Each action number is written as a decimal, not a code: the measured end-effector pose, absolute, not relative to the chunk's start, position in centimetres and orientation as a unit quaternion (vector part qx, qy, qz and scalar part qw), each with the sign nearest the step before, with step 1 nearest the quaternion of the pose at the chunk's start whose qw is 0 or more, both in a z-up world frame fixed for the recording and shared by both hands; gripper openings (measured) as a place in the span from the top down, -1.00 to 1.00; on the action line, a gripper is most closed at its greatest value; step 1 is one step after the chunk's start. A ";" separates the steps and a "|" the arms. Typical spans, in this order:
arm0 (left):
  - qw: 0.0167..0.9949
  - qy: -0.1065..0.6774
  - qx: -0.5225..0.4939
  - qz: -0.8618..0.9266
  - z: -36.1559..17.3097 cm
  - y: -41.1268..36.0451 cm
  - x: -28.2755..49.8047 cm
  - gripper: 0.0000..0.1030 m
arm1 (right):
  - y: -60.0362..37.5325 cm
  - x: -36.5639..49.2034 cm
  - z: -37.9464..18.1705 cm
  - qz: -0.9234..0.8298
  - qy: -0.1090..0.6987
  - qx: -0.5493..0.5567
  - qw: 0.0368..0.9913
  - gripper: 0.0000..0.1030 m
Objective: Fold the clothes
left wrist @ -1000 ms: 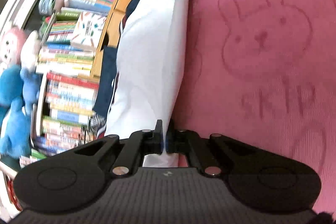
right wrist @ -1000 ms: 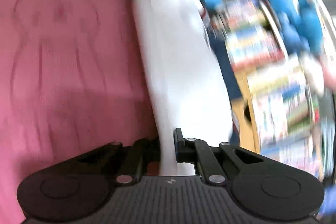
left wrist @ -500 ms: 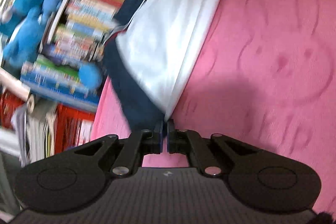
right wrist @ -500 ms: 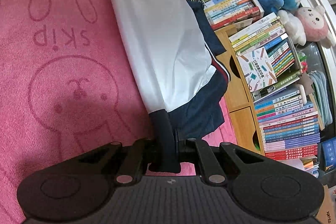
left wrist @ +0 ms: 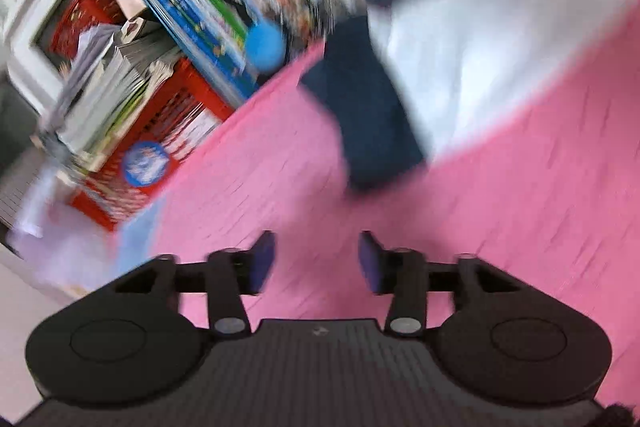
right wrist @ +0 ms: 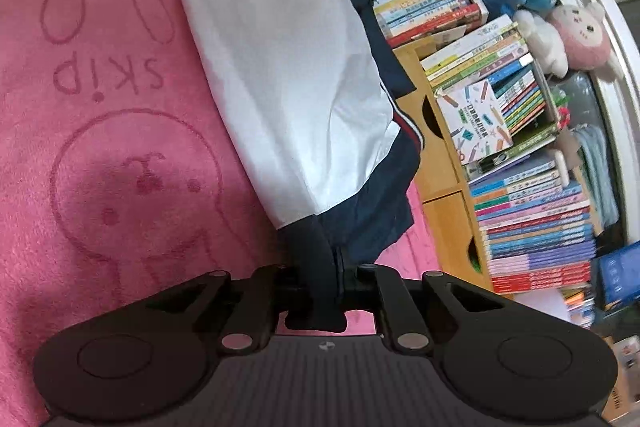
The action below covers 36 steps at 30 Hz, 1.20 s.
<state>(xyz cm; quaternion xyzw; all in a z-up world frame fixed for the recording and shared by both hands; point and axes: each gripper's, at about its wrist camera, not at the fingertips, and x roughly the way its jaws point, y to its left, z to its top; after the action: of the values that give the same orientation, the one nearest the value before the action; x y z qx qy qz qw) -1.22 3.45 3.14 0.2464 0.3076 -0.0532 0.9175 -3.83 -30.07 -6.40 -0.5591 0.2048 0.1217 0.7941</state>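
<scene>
Garment's [right wrist: 280,75] navy hem pinched by right hand-held gripper [right wrist: 320,291]; left hand-held gripper [left wrist: 316,259] just spread, empty.

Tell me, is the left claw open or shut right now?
Open. The left claw has just been opening; nothing lies between its pads, only pink blanket behind.

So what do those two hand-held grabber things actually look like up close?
Both match. The left gripper and right gripper are matte black plastic: a ribbed body with a tiny logo, two round bulges, linkage arms with silver pivot pins. The left's finger pads are blue. No cables or sleeves show.
</scene>
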 end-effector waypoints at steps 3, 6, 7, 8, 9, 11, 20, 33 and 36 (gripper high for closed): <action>0.941 0.297 0.135 -0.095 4.7 3.3 0.5 -0.70 | -30.1 -4.3 -6.5 0.117 0.202 -0.559 0.796 0.72; 0.946 0.305 0.090 -0.070 4.4 2.9 2.5 -0.77 | -30.1 -4.4 -6.6 0.111 0.199 -0.554 0.800 0.72; 0.946 0.305 0.094 -0.053 4.0 2.7 2.9 -0.77 | -30.1 -4.5 -6.6 0.109 0.198 -0.553 0.802 0.72; 0.946 0.305 0.102 -0.034 3.6 2.4 3.2 -0.77 | -30.1 -4.5 -6.6 0.108 0.197 -0.552 0.803 0.72; 0.946 0.305 0.111 -0.016 3.1 2.1 3.5 -0.77 | -30.1 -4.6 -6.6 0.107 0.195 -0.551 0.804 0.72; 0.946 0.274 0.172 -0.019 2.6 0.6 2.3 -0.76 | -30.1 -4.7 -6.6 0.104 0.192 -0.548 0.807 0.72; 0.849 0.159 0.451 -0.227 -0.2 -9.5 -5.4 -0.76 | -26.6 -7.4 -5.6 0.169 0.095 -0.557 0.807 -0.27; 0.806 0.116 0.515 -0.268 -1.9 -15.3 -2.1 -0.77 | -22.1 -3.1 -3.8 0.244 0.106 -0.446 0.855 0.50; 0.803 0.117 0.525 -0.258 -2.1 -15.9 -0.6 -0.67 | -23.6 -2.1 -1.1 0.250 0.118 -0.380 0.883 0.50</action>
<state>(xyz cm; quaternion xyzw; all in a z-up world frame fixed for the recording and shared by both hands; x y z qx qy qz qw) -0.63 -15.93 -2.11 0.5247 0.1171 -0.2580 0.8027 -2.07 -23.61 -1.10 -0.3798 0.1183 0.2505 0.8826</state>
